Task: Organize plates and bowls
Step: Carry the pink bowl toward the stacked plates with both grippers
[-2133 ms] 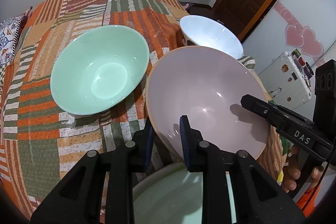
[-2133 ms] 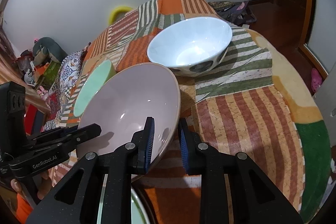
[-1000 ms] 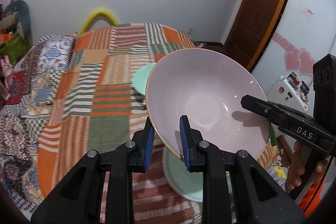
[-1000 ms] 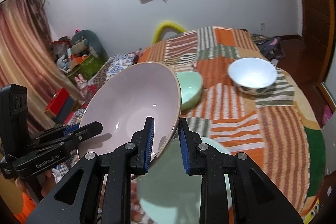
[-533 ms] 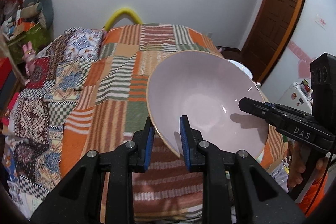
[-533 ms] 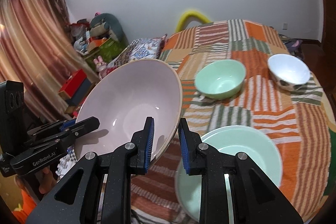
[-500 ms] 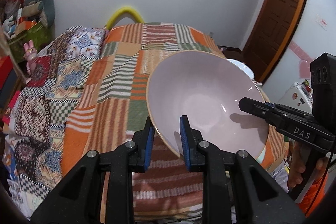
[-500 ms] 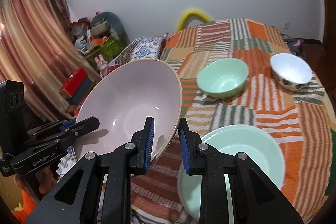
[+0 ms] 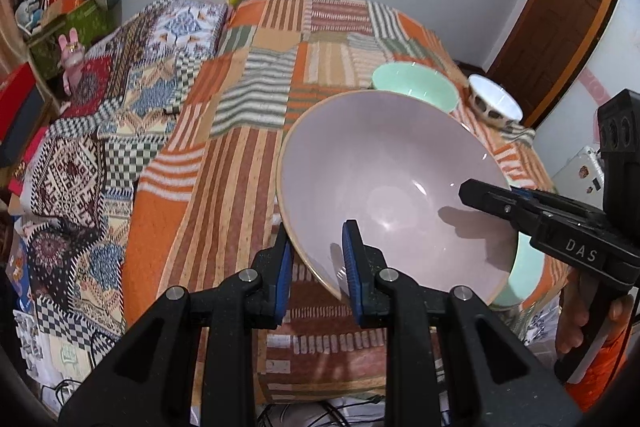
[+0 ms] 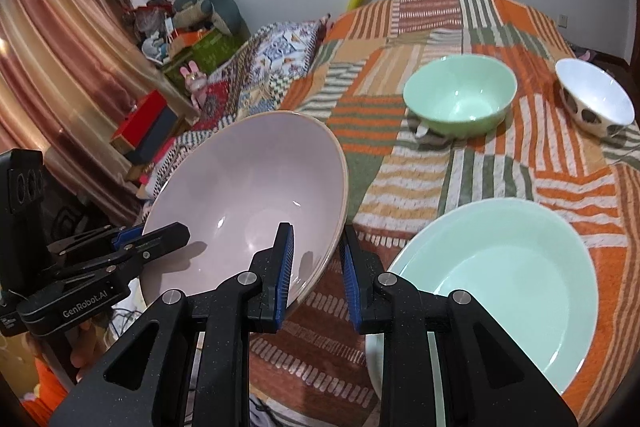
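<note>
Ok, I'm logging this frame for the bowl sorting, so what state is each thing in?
Pink bowl: held off the table, tilted, empty.
Left gripper: shut on its rim.
Right gripper: shut on its rim.
Large green bowl: on the table, empty.
Small green bowl: upright, empty.
White bowl: upright, empty.

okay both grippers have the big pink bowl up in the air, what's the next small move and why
Probably carry the pink bowl sideways toward the large mint bowl and lower it in. The left gripper and right gripper each clamp its rim, it hangs tilted above the patchwork cloth, and that wide mint bowl looks like the only nesting spot.
</note>
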`<state>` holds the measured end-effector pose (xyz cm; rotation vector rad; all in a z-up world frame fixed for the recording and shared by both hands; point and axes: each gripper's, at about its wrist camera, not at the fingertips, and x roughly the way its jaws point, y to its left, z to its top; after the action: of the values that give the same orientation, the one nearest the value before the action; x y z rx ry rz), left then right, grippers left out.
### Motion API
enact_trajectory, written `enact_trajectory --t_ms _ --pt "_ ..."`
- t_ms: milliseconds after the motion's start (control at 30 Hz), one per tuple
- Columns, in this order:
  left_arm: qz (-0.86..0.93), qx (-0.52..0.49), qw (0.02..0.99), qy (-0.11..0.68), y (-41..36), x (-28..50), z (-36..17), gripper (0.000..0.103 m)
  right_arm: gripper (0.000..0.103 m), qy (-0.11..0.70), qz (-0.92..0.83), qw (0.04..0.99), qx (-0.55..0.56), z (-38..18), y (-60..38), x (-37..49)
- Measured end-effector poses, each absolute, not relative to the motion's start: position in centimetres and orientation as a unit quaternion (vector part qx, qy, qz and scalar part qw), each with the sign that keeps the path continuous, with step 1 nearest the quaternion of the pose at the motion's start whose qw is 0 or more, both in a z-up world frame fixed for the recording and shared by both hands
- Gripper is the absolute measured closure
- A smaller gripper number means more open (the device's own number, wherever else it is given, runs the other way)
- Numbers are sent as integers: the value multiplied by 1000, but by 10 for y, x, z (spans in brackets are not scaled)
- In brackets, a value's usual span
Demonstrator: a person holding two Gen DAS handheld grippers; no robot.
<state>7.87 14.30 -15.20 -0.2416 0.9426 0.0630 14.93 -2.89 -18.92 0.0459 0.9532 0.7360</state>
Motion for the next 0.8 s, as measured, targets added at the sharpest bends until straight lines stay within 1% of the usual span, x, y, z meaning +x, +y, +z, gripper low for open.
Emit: enact_trajectory --t_ms 267,600,800 --pt "36 -126 859 494 147 86 -188 79 82 482 340 807 9 -214 -22 155" --pt "45 -153 837 523 158 96 -217 79 82 511 334 792 -8 -239 -13 159" --pt "48 -146 836 526 156 95 -226 79 82 512 336 790 -17 -243 -17 159"
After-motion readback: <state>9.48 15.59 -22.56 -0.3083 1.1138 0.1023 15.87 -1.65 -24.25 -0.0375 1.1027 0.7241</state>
